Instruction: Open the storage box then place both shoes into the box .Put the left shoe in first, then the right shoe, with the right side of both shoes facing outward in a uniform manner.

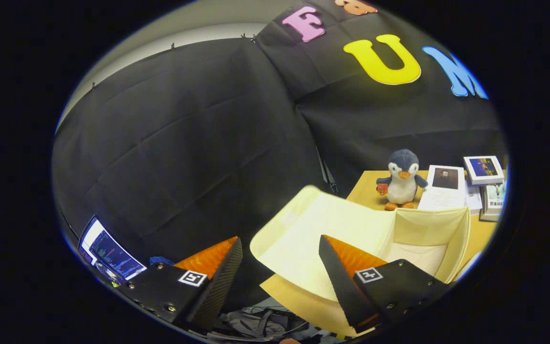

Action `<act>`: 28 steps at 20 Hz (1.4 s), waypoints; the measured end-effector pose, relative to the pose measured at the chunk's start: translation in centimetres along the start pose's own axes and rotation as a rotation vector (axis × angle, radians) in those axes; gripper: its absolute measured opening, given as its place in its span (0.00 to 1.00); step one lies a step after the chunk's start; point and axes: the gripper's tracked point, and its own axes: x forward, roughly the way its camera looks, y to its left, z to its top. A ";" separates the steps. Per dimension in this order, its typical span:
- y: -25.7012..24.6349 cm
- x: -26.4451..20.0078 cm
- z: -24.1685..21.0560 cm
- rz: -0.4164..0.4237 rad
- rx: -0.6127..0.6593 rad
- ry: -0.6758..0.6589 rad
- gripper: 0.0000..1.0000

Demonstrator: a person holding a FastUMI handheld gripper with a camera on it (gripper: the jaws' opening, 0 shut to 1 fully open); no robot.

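A cream storage box [428, 227] stands on the wooden table [365, 191], its lid [313, 239] swung open and leaning out past the table's edge. My gripper [280, 258] hangs open, raised above the box's near-left side; nothing lies between the fingers. The right finger [339, 274] overlaps the lid, the left finger [215, 282] is out over the table's edge. The part of the box's inside that shows is a pale floor with nothing on it. No shoe is seen.
A plush penguin [402, 179] stands on the table behind the box. Beside it lie a printed sheet [444, 188] and small picture boxes [484, 169]. A lit screen [108, 251] sits low beyond the left finger. Cables and cloth [256, 325] lie below.
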 end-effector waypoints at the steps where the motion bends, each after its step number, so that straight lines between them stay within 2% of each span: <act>1: -0.6 -0.7 0.1 -0.016 -0.006 -0.004 0.97; 8: -8.8 -7.6 1.7 -0.187 0.008 -0.078 0.97; 16: -20.8 -16.8 1.6 -0.449 0.041 -0.136 0.97; 21: -26.9 -19.9 -0.8 -0.567 0.068 -0.125 0.97; 28: -33.2 -21.2 -6.6 -0.649 0.188 -0.066 0.98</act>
